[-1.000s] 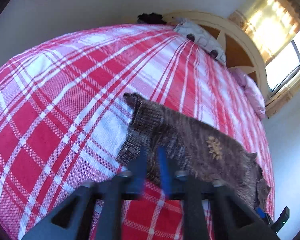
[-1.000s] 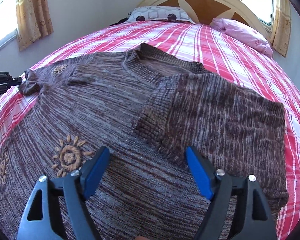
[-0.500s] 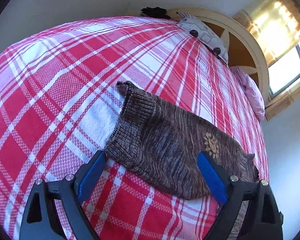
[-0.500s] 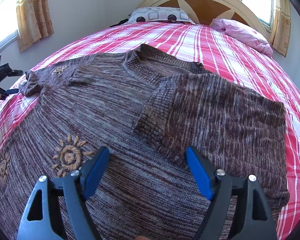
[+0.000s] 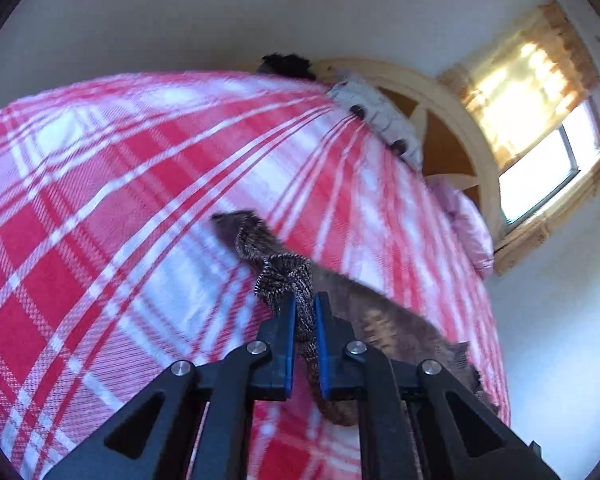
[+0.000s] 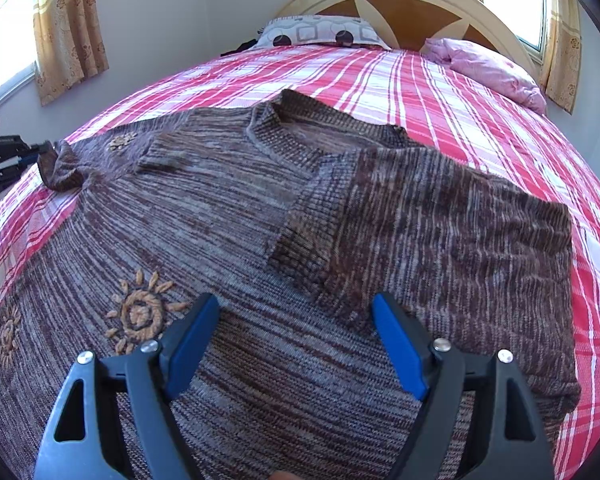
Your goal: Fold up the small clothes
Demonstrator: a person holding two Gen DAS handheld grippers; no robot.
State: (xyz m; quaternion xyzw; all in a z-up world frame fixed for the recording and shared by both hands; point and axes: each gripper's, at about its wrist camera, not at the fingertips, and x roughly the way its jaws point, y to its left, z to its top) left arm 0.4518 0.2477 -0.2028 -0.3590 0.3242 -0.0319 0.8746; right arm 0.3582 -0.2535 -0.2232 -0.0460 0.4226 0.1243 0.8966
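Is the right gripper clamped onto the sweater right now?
No, the right gripper hangs open above the brown sweater, its blue pads apart with no fabric pinched between them.

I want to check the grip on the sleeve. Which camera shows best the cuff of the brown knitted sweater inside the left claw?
The left wrist view: the ribbed cuff of the brown knitted sweater is bunched close-up in the left claw, shut on it. The right wrist view shows that cuff only small, at the far left edge.

Brown knit sweater [image 6: 204, 208] spread on plaid bed [image 6: 440, 92], right sleeve folded inward, right tool [image 6: 296, 312] hovering agape above
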